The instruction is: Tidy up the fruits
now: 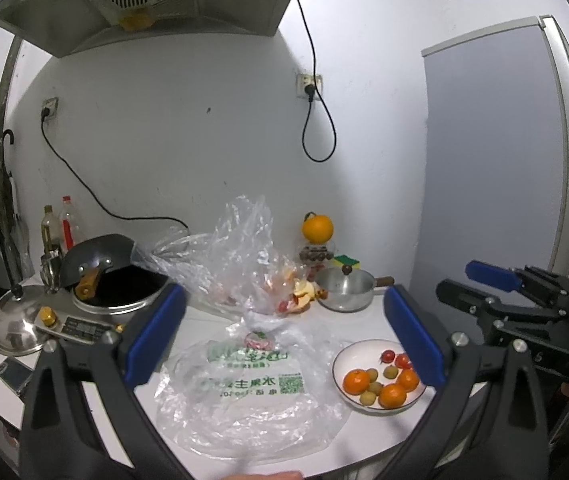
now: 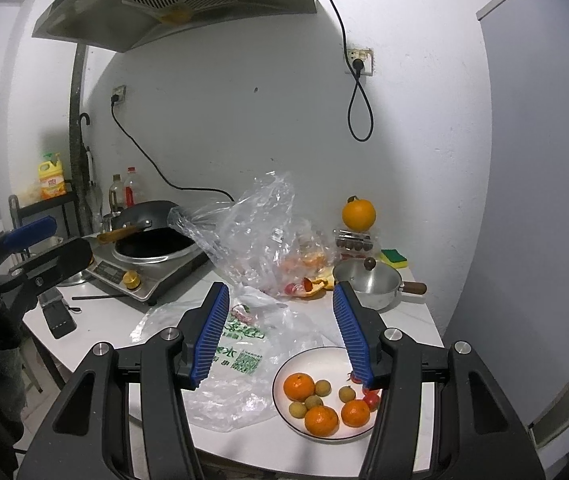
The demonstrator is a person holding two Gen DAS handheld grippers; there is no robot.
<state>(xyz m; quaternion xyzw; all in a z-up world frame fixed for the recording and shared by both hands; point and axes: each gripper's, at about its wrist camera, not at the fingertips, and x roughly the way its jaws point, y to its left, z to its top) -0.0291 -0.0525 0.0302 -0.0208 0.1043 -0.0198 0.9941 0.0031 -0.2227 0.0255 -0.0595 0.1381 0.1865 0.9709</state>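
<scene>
Plate (image 2: 284,372) of fruit below spread right fingers (image 2: 350,320).

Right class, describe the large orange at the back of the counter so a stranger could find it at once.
Start at the white wall below the socket with the looped black cord. There a clear box of dark round fruit stands on the counter; the large orange sits on top. Unlike the small oranges on the plate, it is raised and alone.

Bench (image 2: 116,320) seen as smooth white stone-like slab, faintly glossy. Plate (image 2: 284,372) glazed white ceramic, dark rim. Bags (image 2: 252,232) thin clear crinkled plastic, shiny. Saucepan (image 2: 376,284) brushed metal, wooden handle and knob. Wok (image 2: 148,210) matt dark metal. Pot lid (image 1: 14,330) polished steel. Sponge (image 2: 394,258) rough-looking. Jaws faced with ribbed blue pads (image 2: 214,336), matt black plastic frames.
</scene>
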